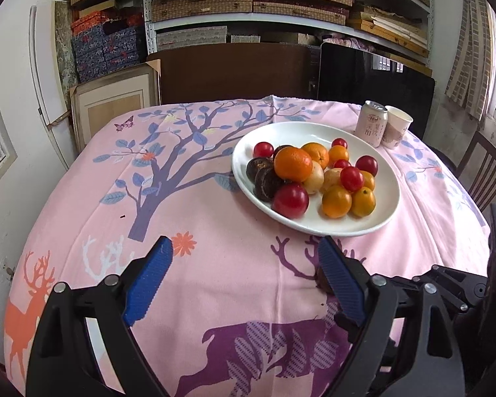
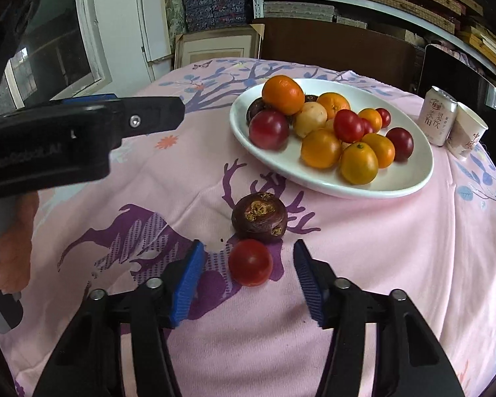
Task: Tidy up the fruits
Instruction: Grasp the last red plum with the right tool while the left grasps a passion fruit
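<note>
I have the right gripper (image 2: 249, 258) low over the pink tablecloth (image 2: 380, 248), its blue pads set partway apart with a red cherry tomato (image 2: 250, 267) lying loose between them; neither pad touches it, so nothing is gripped. Just beyond the tomato, touching or nearly touching it, sits a dark brown water chestnut (image 2: 260, 217), also on the cloth and just off the near rim of the white plate (image 2: 330, 183). The plate carries the rest: oranges, small yellow-orange fruits, more red tomatoes and a few dark chestnuts, heaped toward its left side. A drink can (image 2: 437, 116) and a paper cup (image 2: 467, 131) stand near the table's far right edge.

My left gripper (image 1: 244, 248) hangs empty over the near middle of the table, jaws spread wide.

I judge the tomato light, smooth and thin-skinned, so it will roll or split under a hard squeeze. I would take it across its widest middle with a gentle close, keeping the pads level so it cannot squirt forward into the chestnut. The chestnut looks firm and flat-topped, easier to pinch by its sides.
</note>
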{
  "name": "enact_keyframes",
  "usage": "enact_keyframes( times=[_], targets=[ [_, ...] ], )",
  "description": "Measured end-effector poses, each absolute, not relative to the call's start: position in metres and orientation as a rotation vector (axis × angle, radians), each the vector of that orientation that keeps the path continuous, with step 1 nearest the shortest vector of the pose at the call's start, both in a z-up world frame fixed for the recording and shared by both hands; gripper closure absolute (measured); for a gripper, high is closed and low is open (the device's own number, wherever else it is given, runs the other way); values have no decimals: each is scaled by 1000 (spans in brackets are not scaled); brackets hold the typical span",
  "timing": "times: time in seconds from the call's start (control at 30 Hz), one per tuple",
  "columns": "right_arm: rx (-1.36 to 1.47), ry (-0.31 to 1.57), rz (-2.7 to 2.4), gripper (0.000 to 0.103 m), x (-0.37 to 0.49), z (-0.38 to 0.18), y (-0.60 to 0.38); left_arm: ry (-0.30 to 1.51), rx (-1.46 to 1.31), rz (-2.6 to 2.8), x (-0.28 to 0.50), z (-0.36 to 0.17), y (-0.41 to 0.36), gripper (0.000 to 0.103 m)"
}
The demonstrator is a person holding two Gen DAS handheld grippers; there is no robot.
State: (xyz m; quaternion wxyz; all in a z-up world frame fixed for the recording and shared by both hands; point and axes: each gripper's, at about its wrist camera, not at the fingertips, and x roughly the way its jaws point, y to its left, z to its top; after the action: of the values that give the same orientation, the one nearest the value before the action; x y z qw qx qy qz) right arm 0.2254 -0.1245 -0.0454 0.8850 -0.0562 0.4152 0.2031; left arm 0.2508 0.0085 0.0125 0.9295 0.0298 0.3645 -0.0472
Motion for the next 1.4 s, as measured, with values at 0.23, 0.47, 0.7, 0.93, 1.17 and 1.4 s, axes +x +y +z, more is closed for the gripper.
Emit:
enact_keyframes(
  times=[0.23,0.47,0.7,0.93,1.17,1.4],
  targets=[
    [-33,835,419,75,218,-40,-153,807,77,-124,254,-7,-2,16],
    [54,807,338,75,216,-40,-212,892,146,-212,264,-40,-51,29],
    [123,789,346,75,219,-37,-228,954,153,-257,281,-61,-81,58],
    [140,786,348,75,220,-36,-234,945,141,-257,278,-57,-80,62],
    [159,720,313,75,215,-20,-237,873,130,-243,264,-25,-65,62],
    [86,627,279,75,228,15,-234,790,122,-229,274,13,-63,62]
  ],
)
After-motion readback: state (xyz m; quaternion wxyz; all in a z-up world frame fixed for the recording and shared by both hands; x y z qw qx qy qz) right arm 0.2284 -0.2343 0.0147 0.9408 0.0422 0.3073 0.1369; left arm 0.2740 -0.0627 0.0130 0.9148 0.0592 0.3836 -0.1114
